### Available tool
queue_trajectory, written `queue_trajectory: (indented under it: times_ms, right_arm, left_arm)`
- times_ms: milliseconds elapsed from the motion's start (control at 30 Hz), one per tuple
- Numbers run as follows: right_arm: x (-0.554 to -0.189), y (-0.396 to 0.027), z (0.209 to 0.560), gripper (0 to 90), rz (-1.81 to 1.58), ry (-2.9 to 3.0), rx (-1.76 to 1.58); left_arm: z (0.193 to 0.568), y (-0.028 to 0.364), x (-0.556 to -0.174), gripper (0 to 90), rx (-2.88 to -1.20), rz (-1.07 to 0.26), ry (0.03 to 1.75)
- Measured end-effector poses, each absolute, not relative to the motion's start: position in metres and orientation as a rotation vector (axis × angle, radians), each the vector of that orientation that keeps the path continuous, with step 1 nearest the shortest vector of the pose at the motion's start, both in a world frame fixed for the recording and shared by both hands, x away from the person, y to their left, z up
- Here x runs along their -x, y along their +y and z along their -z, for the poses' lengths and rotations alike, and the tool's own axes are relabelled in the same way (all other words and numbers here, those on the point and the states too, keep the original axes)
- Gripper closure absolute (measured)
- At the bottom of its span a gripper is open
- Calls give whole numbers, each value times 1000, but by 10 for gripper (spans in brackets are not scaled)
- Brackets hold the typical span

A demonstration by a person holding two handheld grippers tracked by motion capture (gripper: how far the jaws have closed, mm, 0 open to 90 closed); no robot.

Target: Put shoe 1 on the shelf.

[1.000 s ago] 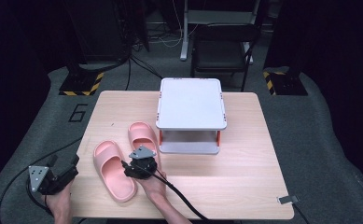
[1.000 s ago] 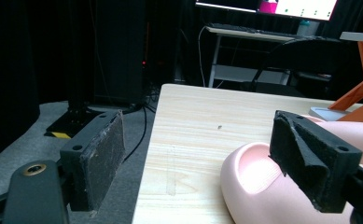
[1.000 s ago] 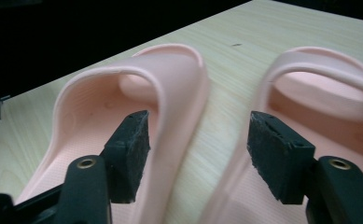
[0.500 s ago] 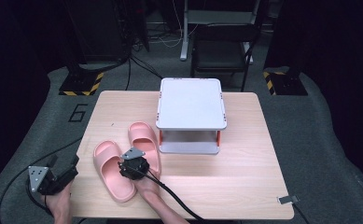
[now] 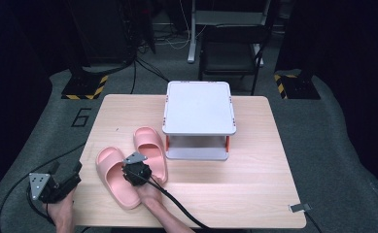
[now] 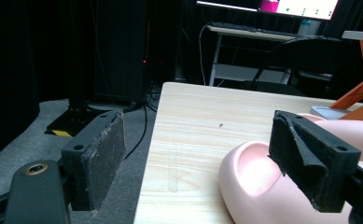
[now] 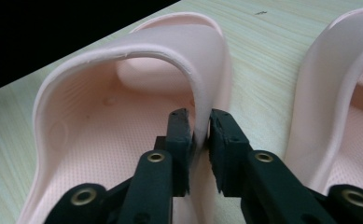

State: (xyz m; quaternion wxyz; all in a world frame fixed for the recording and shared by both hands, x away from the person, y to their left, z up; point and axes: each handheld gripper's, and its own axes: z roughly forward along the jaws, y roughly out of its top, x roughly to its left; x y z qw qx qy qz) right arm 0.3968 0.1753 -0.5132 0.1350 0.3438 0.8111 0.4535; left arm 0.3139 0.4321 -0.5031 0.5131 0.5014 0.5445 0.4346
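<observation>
Two pink slippers lie side by side on the wooden table [image 5: 254, 194]. My right gripper [image 5: 133, 171] sits over the left slipper [image 5: 110, 182]. In the right gripper view, the gripper [image 7: 198, 126] has its jaws pinched on the right side of that slipper's strap [image 7: 170, 51]; they have just been closing on it. The other slipper [image 5: 147, 143] lies right beside it [image 7: 338, 93]. My left gripper [image 5: 66, 169] hangs open off the table's left edge. In its own view the left gripper [image 6: 202, 140] has nothing between the jaws, and the slipper's toe [image 6: 258, 186] lies ahead.
A white two-tier stand [image 5: 198, 107] with orange legs [image 6: 361, 88] stands at the table's middle back, close to the right slipper. A cable trails from the right gripper toward the front edge. A small grey clip [image 5: 298, 208] lies near the front right corner.
My right gripper has shifted left from between the slippers onto the left slipper, and its jaws have shut on the strap. The left gripper has stayed put.
</observation>
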Motion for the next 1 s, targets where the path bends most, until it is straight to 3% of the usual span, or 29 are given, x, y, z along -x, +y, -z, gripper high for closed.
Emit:
queue_trajectory:
  times_ms: [500,733,1000]
  right_arm:
    - [-384,171,496,852,-1344,2335,-945]
    - [-376,139,472,853,-1407,2281,-1001]
    - [-373,91,469,853,-1411,2221,-1098]
  left_arm:
    - [503,433,-314,188,-1209,-1043,1310]
    - [503,432,-314,188,-1223,-1046,1305]
    - [503,427,-317,188,-1220,-1044,1293]
